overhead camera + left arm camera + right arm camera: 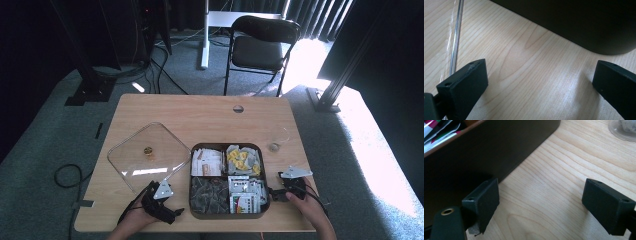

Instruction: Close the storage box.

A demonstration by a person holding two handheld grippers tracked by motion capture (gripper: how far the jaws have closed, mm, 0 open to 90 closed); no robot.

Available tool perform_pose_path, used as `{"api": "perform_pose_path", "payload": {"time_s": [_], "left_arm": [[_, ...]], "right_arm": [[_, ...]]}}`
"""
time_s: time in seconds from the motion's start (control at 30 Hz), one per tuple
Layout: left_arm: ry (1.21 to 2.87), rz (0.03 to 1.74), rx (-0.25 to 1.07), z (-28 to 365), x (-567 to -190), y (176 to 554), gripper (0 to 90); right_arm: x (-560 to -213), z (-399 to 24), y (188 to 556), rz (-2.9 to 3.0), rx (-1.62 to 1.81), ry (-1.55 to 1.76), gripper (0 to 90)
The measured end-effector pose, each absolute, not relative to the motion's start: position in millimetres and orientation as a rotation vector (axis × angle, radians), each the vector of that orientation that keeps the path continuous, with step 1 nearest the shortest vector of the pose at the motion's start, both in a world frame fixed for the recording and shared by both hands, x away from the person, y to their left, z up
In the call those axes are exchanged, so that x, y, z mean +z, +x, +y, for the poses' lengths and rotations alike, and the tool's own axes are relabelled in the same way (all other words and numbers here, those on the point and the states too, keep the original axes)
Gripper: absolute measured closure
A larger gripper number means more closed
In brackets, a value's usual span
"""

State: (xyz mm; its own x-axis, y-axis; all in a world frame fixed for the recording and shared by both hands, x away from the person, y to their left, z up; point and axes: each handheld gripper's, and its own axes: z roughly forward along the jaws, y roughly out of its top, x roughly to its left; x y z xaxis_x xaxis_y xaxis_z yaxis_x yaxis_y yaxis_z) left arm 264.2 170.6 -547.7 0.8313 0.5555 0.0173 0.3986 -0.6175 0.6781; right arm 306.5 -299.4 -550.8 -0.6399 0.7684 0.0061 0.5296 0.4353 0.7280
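A dark brown box (226, 215) with four compartments of tea bags and sachets sits at the table's near middle. My left gripper (175, 212) rests on the wood just left of the box, jaws wide apart with bare table between them; the box's dark wall (584, 22) lies ahead of them. My right gripper (274, 194) lies beside the box's right wall (486, 152), open, nothing between its fingers (486, 200). A clear square lid (147, 156) with a small gold knob lies flat to the left; its edge (456, 37) runs past the left jaw.
A clear glass (277, 141) stands right of the box, its base (622, 128) seen at the top right of the right gripper view. The table has a round cable hole (238, 108) at the back. A black folding chair (260, 45) stands beyond the table.
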Motion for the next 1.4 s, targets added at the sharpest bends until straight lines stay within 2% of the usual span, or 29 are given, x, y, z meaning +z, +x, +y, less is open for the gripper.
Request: {"api": "perform_pose_path", "payload": {"time_s": [0.63,1.4], "left_arm": [[2.327,0.723,0.324,173.6,-544.0,262.0,0.9],[2.168,0.931,0.42,204.1,-523.3,282.5,1.4]], "right_arm": [[-550.9,-299.3,306.8,2.364,1.02,1.119,12.5],[-550.9,-299.3,306.8,2.363,1.02,1.12,12.5]]}}
